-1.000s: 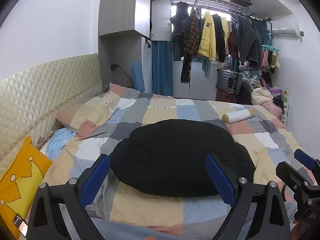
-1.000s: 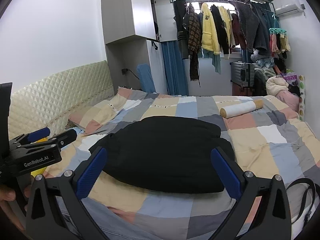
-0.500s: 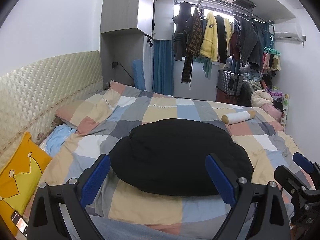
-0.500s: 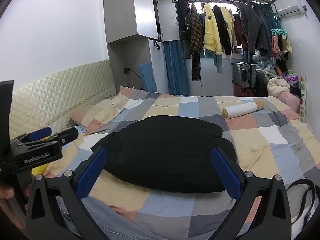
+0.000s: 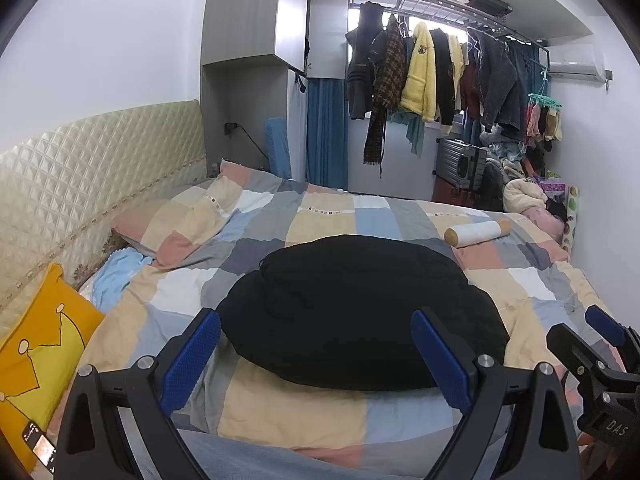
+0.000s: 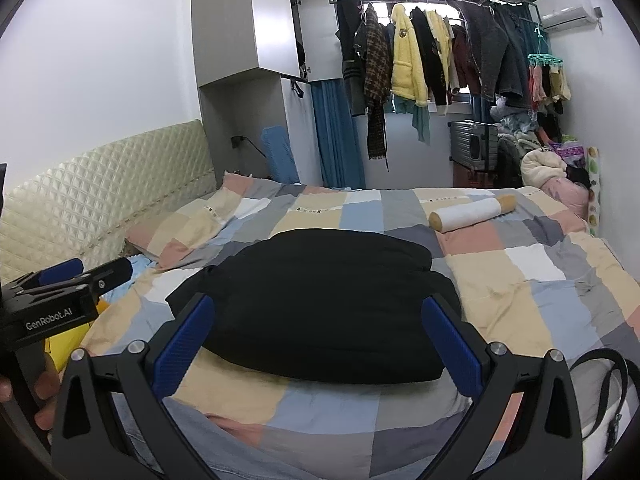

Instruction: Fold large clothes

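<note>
A large black garment (image 5: 360, 304) lies folded into a rounded bundle on the checked quilt (image 5: 328, 220) in the middle of the bed; it also shows in the right wrist view (image 6: 324, 300). My left gripper (image 5: 316, 354) is open and empty, held above the bed's near edge, short of the garment. My right gripper (image 6: 320, 340) is open and empty, also short of the garment. The right gripper shows at the right edge of the left wrist view (image 5: 600, 356). The left gripper shows at the left edge of the right wrist view (image 6: 68, 284).
A white roll (image 5: 476, 233) lies on the far right of the bed. Pillows (image 5: 176, 224) and a yellow cushion (image 5: 36, 360) lie by the padded headboard (image 5: 80, 184). Clothes hang on a rack (image 5: 440, 68) at the back. A black strap (image 6: 604, 384) lies at the bed's near right.
Both grippers have risen and tilted slightly, so the view shifts a little. The black garment has not moved. Both stay open.
</note>
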The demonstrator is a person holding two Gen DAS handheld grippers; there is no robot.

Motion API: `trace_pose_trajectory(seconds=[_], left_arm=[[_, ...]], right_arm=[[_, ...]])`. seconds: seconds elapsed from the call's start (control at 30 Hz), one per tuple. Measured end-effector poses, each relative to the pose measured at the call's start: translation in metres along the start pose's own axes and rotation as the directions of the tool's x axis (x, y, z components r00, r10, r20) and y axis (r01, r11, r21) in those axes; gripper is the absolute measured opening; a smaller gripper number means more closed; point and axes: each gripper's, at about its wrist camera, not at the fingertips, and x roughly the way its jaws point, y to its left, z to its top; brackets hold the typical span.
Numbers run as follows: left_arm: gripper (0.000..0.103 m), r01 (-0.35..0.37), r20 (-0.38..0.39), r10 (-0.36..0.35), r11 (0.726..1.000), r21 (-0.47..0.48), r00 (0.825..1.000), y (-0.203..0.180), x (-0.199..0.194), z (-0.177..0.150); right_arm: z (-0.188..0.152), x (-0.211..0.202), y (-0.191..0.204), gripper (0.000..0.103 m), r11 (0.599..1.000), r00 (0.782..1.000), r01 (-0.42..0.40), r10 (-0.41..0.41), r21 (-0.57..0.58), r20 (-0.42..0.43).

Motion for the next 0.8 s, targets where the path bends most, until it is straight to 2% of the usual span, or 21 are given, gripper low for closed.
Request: trace_pose_trajectory(seconds=[0.47, 0.8], left_arm=[[0.097, 0.0, 0.0, 0.0, 1.0, 0.004, 1.0, -0.0029, -0.003, 0.001], [0.097, 0.003, 0.002, -0.003, 1.0, -0.008, 1.0, 0.0015, -0.0051, 0.0025]], right_arm=[[-0.0026, 0.0011, 0.0058, 0.103, 1.0, 1.0, -0.009, 0.009, -0.02, -0.006], [-0.0039, 0.0014, 0.0094, 0.103, 0.999, 1.0, 0.031, -0.031, -0.035, -0.004]])
